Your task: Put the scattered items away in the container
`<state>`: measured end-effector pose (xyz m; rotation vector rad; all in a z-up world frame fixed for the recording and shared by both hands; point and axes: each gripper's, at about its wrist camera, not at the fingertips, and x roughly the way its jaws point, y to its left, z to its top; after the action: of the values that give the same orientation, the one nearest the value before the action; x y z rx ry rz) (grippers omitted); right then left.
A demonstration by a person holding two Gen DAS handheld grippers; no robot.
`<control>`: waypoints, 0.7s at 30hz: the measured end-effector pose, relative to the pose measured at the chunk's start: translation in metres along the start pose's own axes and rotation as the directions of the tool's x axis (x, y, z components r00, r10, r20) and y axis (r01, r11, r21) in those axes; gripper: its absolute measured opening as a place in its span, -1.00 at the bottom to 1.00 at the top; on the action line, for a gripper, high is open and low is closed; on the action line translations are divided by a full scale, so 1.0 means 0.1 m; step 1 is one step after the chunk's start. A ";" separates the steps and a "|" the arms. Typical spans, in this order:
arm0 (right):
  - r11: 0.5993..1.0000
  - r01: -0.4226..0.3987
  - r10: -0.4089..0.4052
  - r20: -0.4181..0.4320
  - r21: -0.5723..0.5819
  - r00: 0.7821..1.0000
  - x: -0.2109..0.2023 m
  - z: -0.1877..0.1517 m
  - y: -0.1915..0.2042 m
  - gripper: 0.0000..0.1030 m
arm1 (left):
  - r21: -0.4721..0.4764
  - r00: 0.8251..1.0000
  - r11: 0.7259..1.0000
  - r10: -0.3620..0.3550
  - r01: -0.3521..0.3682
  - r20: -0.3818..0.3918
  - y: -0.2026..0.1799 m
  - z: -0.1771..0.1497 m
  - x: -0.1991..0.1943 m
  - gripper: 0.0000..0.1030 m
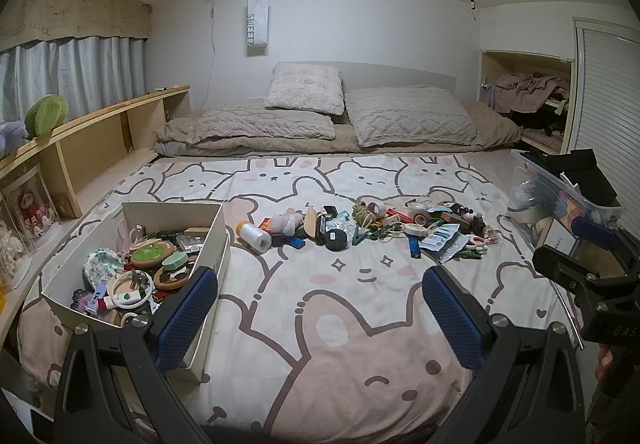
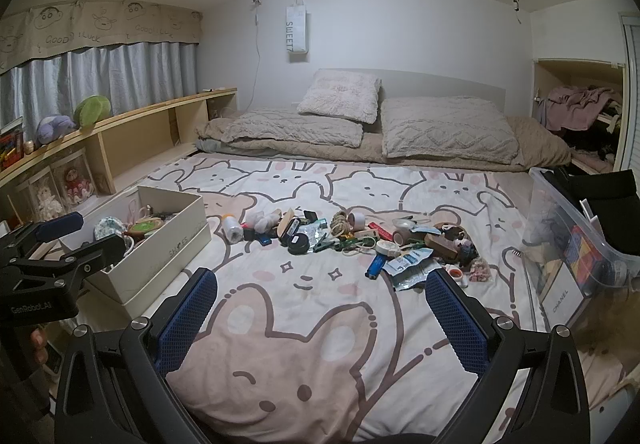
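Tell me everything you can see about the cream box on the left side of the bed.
The cream box is a rectangular, open-topped container that looks like cardboard, standing upright on the cartoon-animal bedspread near the bed's left edge, left of the scattered pile. Faint handwriting marks its long side. It seems to sit in a shallower cream tray or lid. Inside it is already partly full: round wooden coasters, a white ring, a patterned cloth piece and small tubes. The left hand-held gripper is open just beside it, apparently not touching.

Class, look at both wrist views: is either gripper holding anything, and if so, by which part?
Nothing is held. The left gripper and the right gripper both stand wide open over the bedspread, with only bare cover between their pads.
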<state>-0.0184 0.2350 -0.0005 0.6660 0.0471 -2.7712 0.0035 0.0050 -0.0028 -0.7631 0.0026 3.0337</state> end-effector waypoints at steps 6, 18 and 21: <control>1.000 -0.004 0.004 -0.002 0.001 1.000 0.00 0.00 0.00 1.00 | -0.001 1.000 1.000 -0.001 0.001 0.000 0.00 0.00 0.00 1.00; 1.000 -0.009 0.010 -0.027 0.009 1.000 0.10 -0.12 0.02 1.00 | -0.001 1.000 1.000 -0.003 0.003 -0.023 -0.02 -0.06 0.11 1.00; 1.000 -0.011 0.012 -0.051 0.017 0.999 0.18 -0.12 -0.01 1.00 | -0.003 0.999 1.000 -0.003 0.003 -0.038 0.00 -0.09 0.17 1.00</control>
<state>-0.0285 0.2325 -0.0196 0.7384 0.0309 -2.7467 -0.0074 0.0055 -0.0187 -0.8204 -0.0027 3.0163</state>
